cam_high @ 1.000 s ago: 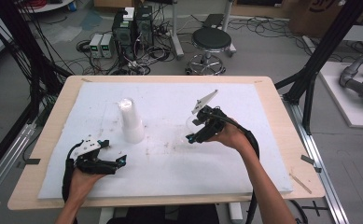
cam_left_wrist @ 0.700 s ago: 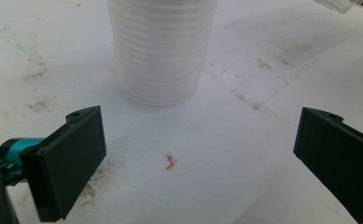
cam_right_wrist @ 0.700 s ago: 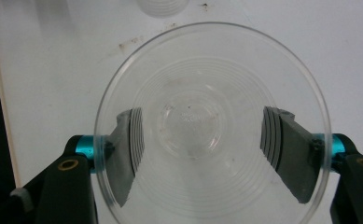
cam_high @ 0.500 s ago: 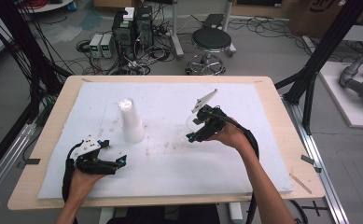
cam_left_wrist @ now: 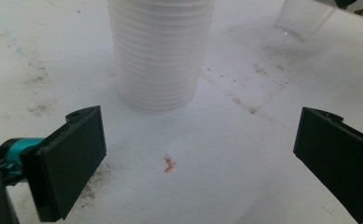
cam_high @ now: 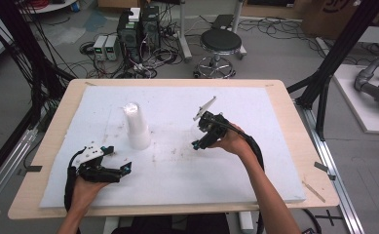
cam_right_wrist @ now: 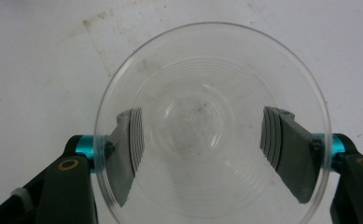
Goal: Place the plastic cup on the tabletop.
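Right gripper (cam_high: 202, 139) clamped across a single clear cup (cam_right_wrist: 212, 123), one jaw on each side of its wall, mouth toward the camera, held low over the white foam mat (cam_high: 274, 146) well right of the stack of cups (cam_high: 137, 126); left gripper (cam_high: 115, 168) resting wide open and empty near the mat's front edge, pointed at that stack. Seemingly one cup pulled off and not yet set down, the stack still to be worked through; no brand, label or writing legible on cups, mat or grippers.

Left tongs (cam_high: 121, 168) agape, right tongs (cam_high: 195, 145) clamped
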Motion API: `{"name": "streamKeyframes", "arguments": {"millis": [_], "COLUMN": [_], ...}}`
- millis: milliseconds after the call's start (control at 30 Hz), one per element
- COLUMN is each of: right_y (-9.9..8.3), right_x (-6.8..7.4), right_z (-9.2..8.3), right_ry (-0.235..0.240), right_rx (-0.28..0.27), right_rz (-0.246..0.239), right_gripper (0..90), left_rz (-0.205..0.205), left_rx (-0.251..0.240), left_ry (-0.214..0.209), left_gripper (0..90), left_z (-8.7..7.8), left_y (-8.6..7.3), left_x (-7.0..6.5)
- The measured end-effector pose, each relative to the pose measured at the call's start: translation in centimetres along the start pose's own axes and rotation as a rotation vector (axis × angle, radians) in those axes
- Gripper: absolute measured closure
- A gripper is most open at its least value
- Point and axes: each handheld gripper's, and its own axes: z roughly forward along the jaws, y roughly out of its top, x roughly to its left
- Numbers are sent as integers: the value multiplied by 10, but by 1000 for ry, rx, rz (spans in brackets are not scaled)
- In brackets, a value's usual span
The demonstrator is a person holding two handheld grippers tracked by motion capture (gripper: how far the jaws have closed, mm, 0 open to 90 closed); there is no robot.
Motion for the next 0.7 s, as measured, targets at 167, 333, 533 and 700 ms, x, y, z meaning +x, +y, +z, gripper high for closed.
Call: {"name": "streamKeyframes", "arguments": {"millis": [167,333,533,700], "right_y": [2,3,4,7], "right_x": [0,0,1,3], "right_z": [8,14,20,25], "right_ry": [-10,-16,-21,-34], "right_rx": [24,42,38,25], "right_rz": [0,-5,-8,-17], "right_gripper": [302,302,302,301], "left_rz": [-3,-1,-3,-3], "left_rx": [-10,-13,-11,-13], "left_ry": [8,12,7,8], "left_gripper": [23,23,23,24], "left_z": [-1,-1,-1,-1], "left_y": [0,0,0,0], "left_x": [0,-1,-1,0]}}
